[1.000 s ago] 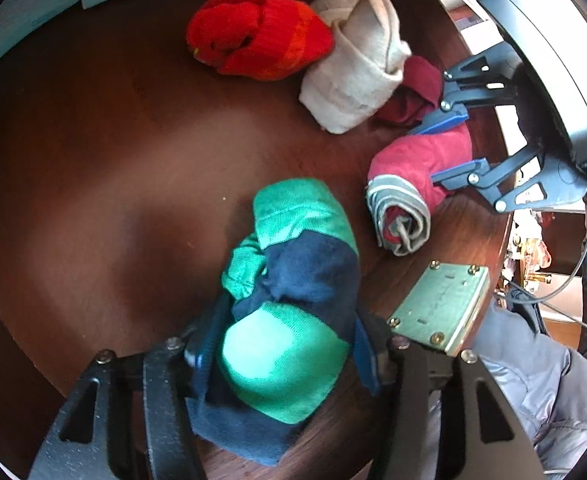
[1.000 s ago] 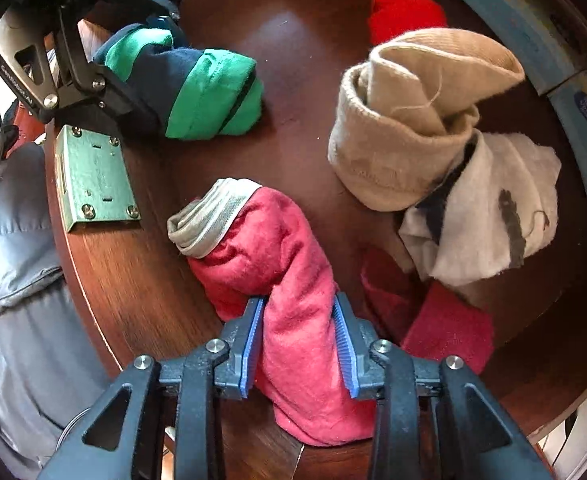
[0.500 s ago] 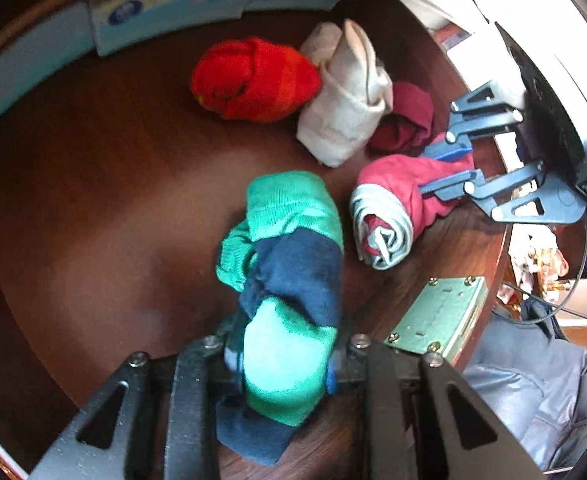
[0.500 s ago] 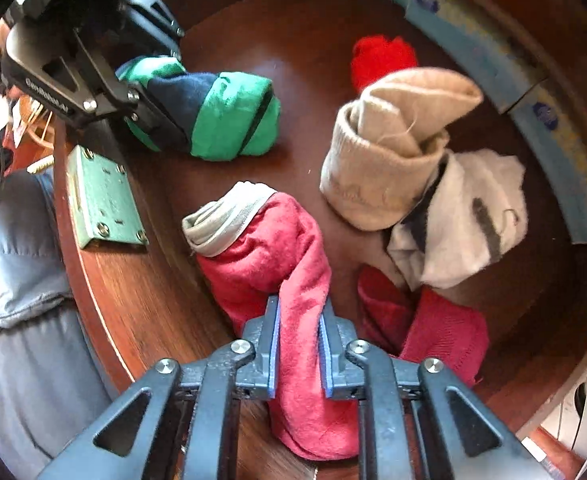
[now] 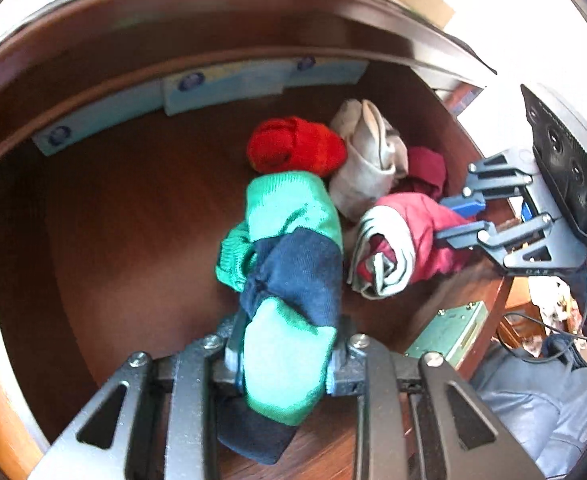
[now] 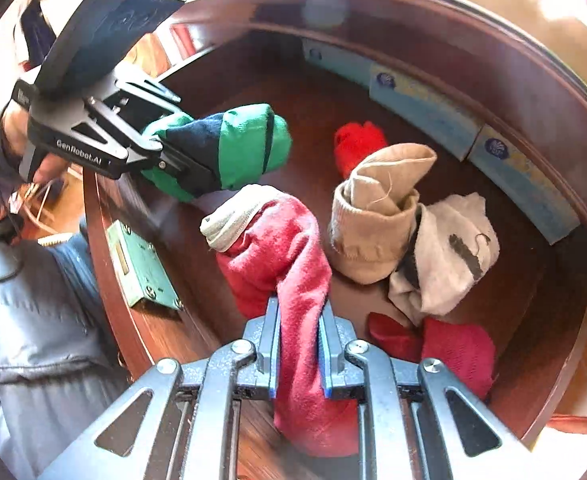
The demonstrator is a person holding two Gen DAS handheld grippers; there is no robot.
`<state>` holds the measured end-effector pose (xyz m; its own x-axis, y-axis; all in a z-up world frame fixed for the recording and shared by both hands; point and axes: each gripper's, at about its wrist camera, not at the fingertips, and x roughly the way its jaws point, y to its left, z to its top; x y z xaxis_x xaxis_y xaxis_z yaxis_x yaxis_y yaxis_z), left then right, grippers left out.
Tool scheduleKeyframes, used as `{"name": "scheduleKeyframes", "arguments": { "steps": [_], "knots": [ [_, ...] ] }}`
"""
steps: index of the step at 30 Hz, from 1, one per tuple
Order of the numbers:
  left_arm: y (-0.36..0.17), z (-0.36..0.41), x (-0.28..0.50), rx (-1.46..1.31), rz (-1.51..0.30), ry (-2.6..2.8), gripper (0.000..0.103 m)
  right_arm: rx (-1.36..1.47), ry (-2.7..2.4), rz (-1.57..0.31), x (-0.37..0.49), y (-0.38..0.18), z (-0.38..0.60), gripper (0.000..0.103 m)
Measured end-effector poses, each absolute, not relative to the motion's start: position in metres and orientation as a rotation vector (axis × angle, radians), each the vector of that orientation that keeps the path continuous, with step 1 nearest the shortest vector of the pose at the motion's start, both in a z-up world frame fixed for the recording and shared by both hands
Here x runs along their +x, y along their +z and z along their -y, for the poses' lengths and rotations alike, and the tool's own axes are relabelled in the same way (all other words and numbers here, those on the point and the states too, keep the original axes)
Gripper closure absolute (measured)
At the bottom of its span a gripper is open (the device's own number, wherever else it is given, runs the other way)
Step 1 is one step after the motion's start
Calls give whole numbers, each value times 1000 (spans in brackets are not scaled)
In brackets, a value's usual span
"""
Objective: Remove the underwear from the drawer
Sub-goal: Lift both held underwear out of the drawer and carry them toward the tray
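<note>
Underwear rolls [image 5: 293, 280] [image 6: 289, 264] gripped by both grippers [image 5: 285, 364] [image 6: 299, 344], w/ drawer floor [image 5: 133, 220] left bare.

The left gripper [image 5: 285, 364], open a second ago, is now clamped on the green-and-navy bundle [image 5: 289, 280], which is raised off the drawer floor [image 5: 133, 220]. The right gripper [image 6: 298, 344] is likewise closed on the red bundle [image 6: 285, 248], lifted toward 12 o'clock.
</note>
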<state>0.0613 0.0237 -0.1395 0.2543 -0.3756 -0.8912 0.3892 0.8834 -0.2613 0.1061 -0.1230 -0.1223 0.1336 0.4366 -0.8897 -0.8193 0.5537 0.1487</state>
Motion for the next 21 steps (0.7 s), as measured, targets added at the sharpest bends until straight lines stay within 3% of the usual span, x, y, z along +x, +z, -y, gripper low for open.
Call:
{"name": "scheduleKeyframes", "arguments": {
  "steps": [21],
  "knots": [
    [-120,-45,40,-75,-966,-384,78,-255,901,-895,67,-78,183,86]
  ]
}}
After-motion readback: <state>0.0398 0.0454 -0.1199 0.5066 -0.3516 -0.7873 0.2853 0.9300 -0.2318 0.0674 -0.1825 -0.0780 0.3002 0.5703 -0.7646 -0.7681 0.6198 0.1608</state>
